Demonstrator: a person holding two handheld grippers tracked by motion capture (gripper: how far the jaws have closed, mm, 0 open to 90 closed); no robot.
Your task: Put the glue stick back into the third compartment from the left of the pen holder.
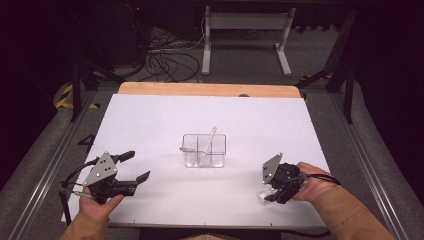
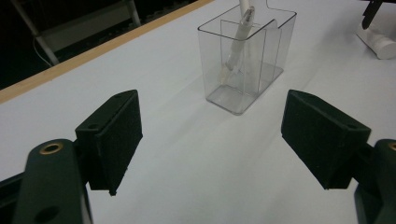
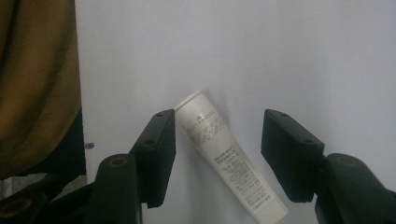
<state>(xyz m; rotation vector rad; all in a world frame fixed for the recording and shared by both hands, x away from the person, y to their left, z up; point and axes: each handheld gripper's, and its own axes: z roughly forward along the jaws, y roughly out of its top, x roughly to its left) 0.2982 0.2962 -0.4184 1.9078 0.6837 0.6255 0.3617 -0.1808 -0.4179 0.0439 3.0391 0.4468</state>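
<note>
A white tube (image 3: 224, 158) with small print lies on the white table top, also seen as the tube (image 1: 263, 196) near the front right. My right gripper (image 3: 219, 128) points down over it with a jaw on each side; the left pad is close to the tube, the right pad stands clear, so it is open. My left gripper (image 1: 140, 165) rests at the front left, wide open with nothing between its fingers (image 2: 116, 135). A clear divided box (image 1: 204, 150) stands mid-table with a white stick-like item (image 1: 210, 139) leaning in it.
The table's far edge is a wooden strip (image 1: 200, 89). Past it are a white stand's legs (image 1: 245, 40) and loose cables (image 1: 167, 62) on the floor. A brown sleeve (image 3: 37, 84) hangs close at the left of the right gripper view. Metal rails (image 1: 45, 165) flank the table.
</note>
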